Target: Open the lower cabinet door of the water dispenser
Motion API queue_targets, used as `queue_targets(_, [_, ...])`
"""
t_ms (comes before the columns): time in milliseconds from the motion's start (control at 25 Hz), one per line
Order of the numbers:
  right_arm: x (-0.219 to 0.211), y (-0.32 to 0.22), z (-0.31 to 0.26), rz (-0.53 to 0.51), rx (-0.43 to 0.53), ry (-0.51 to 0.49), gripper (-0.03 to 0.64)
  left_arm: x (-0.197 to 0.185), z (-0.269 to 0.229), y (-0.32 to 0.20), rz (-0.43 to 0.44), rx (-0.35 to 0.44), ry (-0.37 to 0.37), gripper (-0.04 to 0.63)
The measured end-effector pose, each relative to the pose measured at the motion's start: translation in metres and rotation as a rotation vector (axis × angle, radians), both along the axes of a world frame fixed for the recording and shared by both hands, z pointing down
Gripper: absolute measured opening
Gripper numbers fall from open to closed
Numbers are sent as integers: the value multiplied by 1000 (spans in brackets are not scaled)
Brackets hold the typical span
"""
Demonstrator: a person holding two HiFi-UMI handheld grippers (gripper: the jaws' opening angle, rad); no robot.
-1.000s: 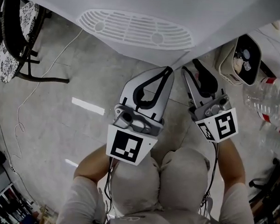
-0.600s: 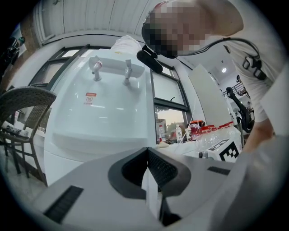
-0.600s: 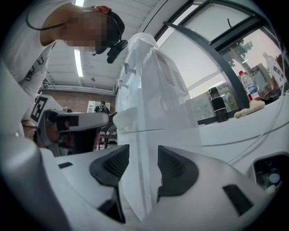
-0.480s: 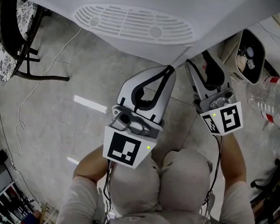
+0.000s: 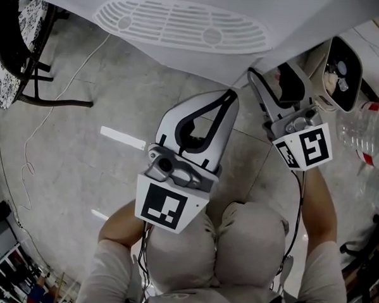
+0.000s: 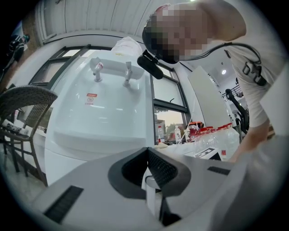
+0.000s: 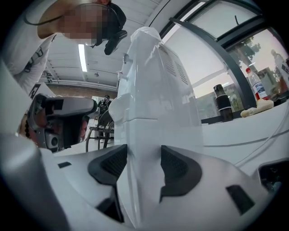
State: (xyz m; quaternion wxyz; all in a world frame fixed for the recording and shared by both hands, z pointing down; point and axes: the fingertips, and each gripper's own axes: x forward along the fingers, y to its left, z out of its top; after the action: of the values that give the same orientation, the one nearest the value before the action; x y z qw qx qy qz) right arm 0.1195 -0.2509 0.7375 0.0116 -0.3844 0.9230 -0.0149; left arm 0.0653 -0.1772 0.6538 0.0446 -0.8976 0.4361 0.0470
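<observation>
Right gripper (image 7: 144,164) has just spread its jaws, wider than a second ago. They straddle the dispenser's (image 7: 153,90) front corner, where the door (image 7: 128,149) edge runs, with the pads off it. Left gripper (image 5: 229,96) sits clenched and empty, just beside. No gap shows at the door, so I'd say the whole pull is still to do.

The white water dispenser (image 6: 101,117) stands upright, two taps (image 6: 113,72) on its upper front.
</observation>
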Motion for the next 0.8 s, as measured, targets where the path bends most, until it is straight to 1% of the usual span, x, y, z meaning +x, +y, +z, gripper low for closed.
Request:
queue_targets(200, [0, 2, 0, 52, 6, -22, 219, -3, -3, 8, 6, -1, 11, 6])
queue_targets(320, [-3, 7, -1, 52, -2, -30, 216, -6, -7, 14, 8, 6, 5, 6])
queue_targets(360, [-5, 13, 0, 38, 3, -26, 216, -8, -8, 16, 9, 7, 1, 5])
queue_targets(440, [-10, 32, 1, -9, 9, -19, 193, -12, -9, 19, 6, 7, -5, 6])
queue_targets(640, [-36, 82, -1, -147, 14, -1, 181, -22, -17, 34, -26, 13, -4, 6])
queue_targets(800, [-55, 108, -5, -205, 6, -10, 175, -48, -29, 50, -68, 28, -9, 6])
